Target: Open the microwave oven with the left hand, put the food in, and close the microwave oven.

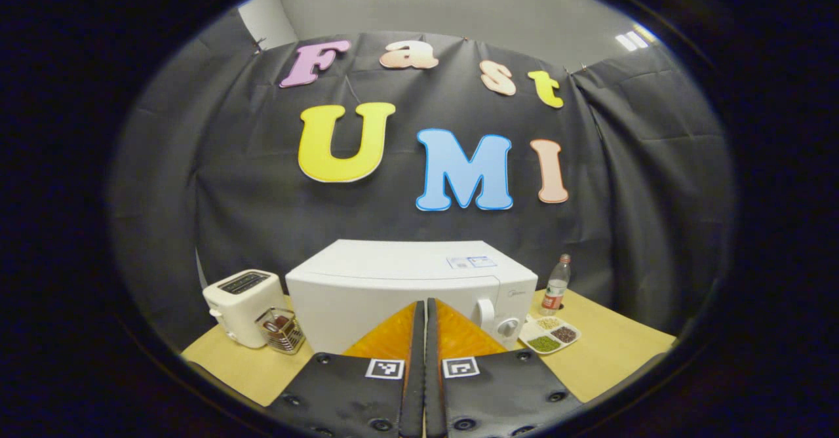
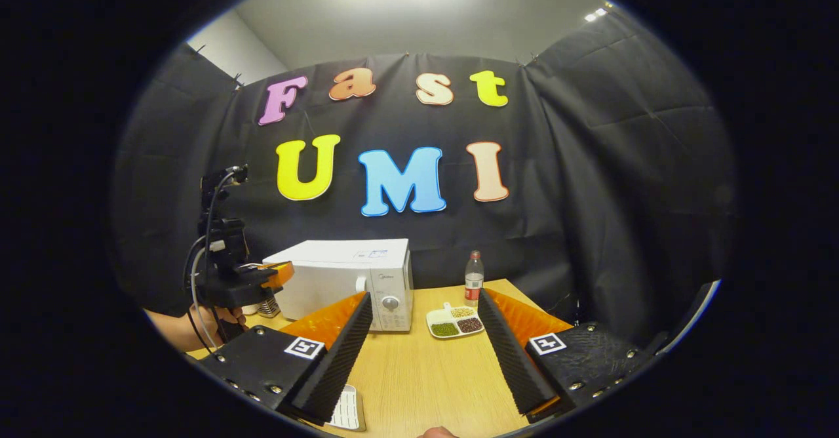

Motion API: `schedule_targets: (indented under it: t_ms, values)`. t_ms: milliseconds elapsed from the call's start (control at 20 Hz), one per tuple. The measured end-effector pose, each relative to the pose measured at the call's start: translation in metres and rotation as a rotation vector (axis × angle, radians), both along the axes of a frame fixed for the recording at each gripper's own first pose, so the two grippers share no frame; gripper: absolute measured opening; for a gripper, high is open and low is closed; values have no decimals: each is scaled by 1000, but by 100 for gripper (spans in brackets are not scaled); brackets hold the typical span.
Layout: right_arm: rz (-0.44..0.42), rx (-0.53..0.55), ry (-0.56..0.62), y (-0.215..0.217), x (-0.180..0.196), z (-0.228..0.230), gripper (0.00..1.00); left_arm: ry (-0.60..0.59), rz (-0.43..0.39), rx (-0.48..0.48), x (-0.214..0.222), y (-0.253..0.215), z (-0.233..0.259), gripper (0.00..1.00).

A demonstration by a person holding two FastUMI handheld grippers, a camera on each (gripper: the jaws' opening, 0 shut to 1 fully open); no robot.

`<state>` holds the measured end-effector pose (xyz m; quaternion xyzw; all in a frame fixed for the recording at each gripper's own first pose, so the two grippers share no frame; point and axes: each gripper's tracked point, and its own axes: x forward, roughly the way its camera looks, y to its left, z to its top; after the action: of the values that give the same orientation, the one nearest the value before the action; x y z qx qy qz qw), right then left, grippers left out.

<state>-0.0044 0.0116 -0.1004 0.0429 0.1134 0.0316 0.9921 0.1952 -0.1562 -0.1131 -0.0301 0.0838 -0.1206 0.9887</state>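
A: Microwave [image 1: 400,290] dead ahead on the wooden table [image 1: 609,353], door shut, white handle [image 1: 485,313] upright by the dial at the right side of the front.

B: Food tray [image 2: 455,320] just right of it — 4 compartments of beans and grains, near the water bottle [image 2: 473,277]. Toaster [image 1: 241,305] and a small wire basket [image 1: 282,330] off on the other side.

A: Left gripper [image 1: 425,323] closed tight, fingers pressed flat together with nothing between them. Aimed level at the front, a little left of the handle, held back from the door.

B: Right gripper [image 2: 425,333] spread wide, empty, hovering low over the table and framing the tray between its fingers [image 2: 341,353]. Well apart from the tray yet.

A: Seen from the right gripper view, left gripper held up by a hand [image 2: 216,320] below it, cable trailing, out in front of the oven's left corner.

B: Handling guess — door rigid, probably latched, so a firm pull at the handle, not the panel edge. Needs opening those fingers first to hook around it.

A: Tray likely light and stiff, but shallow and loose-filled. Best pinched at the rim and kept flat — any tilt and out go the beans.

B: Smooth plastic, possibly slippery too. Nothing begun so far.
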Motion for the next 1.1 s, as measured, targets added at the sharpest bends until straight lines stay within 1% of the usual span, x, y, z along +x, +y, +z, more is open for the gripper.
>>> schedule_targets:
  t_ms: [200, 350, 400, 450, 550, 600, 650, 700, 850, 900, 950, 1000, 1050, 1100]
  values:
    - [77, 20, -17, 0, -9, 6, 98, -36, 55, 15, -60, 20, 32, 7]
    - [111, 28, -32, 0, -16, 10, 98, -71, 83, 38, -100, 34, 53, 7]
    - [115, 33, -36, 1, -19, 13, 98, -79, 86, 44, -113, 37, 60, 11]
    - [116, 41, -43, 1, -23, 16, 98, -87, 89, 49, -123, 42, 66, 7]
    - [121, 43, -57, 5, -27, 20, 98, -106, 89, 52, -144, 50, 78, 7]
    - [121, 38, -60, 7, -28, 21, 98, -115, 88, 56, -153, 54, 82, 11]
    - [117, 35, -59, 8, -30, 21, 98, -120, 87, 63, -163, 59, 85, 11]
    - [112, 40, -63, 9, -34, 23, 98, -123, 86, 69, -170, 63, 88, 7]
    - [85, 41, -75, 15, -43, 31, 98, -142, 82, 100, -196, 76, 97, 7]
    - [79, 42, -75, 17, -46, 33, 98, -140, 81, 104, -206, 79, 97, 12]
    - [79, 44, -84, 22, -50, 36, 98, -138, 76, 99, -217, 82, 96, 12]
    - [74, 35, -90, 25, -52, 39, 98, -138, 68, 93, -223, 83, 98, 8]
    - [66, 26, -93, 25, -54, 39, 98, -139, 71, 91, -230, 87, 99, 8]
    - [64, 26, -95, 26, -58, 40, 97, -139, 71, 90, -233, 92, 100, 16]
